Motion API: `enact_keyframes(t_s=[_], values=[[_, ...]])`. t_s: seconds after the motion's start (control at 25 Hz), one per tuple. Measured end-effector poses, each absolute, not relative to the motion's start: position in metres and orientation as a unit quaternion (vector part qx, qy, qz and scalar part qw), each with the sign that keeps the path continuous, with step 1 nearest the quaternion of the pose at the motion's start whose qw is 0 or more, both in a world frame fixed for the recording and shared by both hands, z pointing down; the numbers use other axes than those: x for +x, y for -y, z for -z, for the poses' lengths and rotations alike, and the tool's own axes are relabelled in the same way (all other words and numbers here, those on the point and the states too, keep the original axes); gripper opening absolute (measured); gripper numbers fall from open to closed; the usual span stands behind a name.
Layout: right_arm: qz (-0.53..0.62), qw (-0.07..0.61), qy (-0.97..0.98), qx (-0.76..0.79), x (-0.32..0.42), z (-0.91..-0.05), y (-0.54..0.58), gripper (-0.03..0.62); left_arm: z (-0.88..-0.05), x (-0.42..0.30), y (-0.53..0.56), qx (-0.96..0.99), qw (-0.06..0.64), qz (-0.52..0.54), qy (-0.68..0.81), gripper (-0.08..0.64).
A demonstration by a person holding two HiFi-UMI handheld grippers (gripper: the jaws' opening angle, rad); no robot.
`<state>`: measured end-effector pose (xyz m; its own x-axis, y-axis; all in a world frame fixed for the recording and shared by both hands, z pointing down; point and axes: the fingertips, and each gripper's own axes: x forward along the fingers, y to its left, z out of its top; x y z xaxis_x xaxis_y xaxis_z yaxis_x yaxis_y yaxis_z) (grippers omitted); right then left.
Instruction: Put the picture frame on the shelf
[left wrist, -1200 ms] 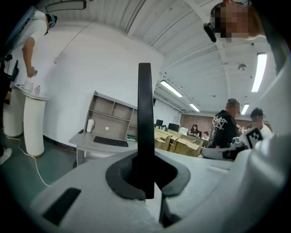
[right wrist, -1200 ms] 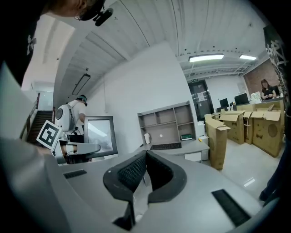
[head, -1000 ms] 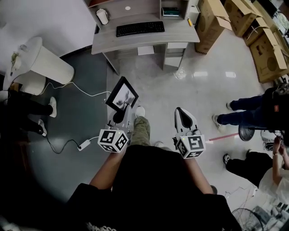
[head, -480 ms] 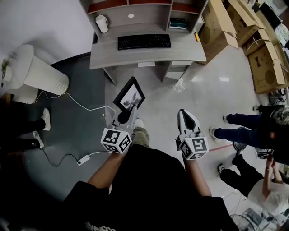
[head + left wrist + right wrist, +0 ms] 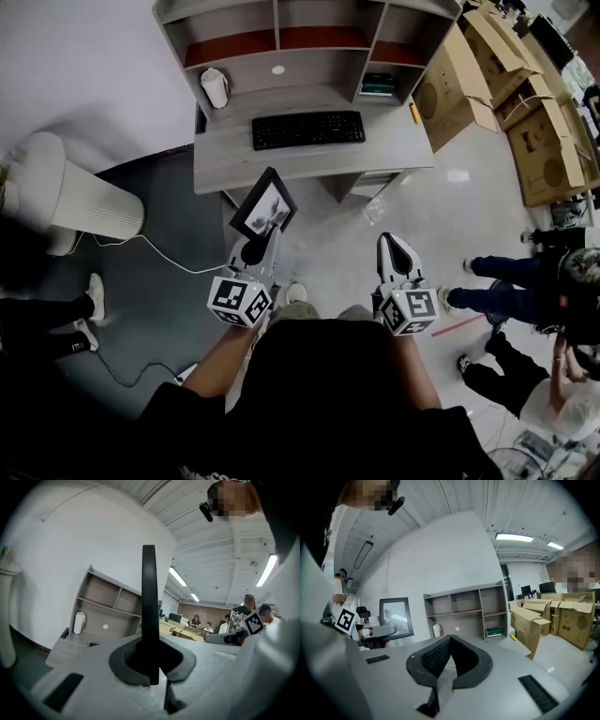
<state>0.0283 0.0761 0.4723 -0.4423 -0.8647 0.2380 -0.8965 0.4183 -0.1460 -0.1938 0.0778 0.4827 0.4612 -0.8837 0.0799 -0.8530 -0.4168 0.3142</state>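
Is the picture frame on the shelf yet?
Not yet. The picture frame is clamped in the left claw, held in the air before the desk, away from the shelf.

Black-rimmed picture frame, black-and-white print facing up, hung tilted in the air, pinched at its lower edge by the left gripper, well short of the grey, red-boarded shelf by the wall.

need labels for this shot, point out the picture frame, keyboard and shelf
picture frame (image 5: 265,208), head view, middle of its glass front
keyboard (image 5: 308,129), head view, centre of the keys
shelf (image 5: 309,37), head view, bare board of the middle compartment
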Motion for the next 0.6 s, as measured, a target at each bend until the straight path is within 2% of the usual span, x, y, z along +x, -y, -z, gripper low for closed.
enact_keyframes(t_s=[0.32,0.6], values=[[-0.12,0.089,0.832,0.534,0.012,-0.476,-0.046,0.012,-0.49,-0.22,-0.047,0.829,0.172,0.053,0.529,0.025],[-0.11,0.074,0.858,0.497,-0.015,-0.476,0.004,0.012,-0.497,-0.221,-0.015,0.818,0.176,0.048,0.546,0.025]])
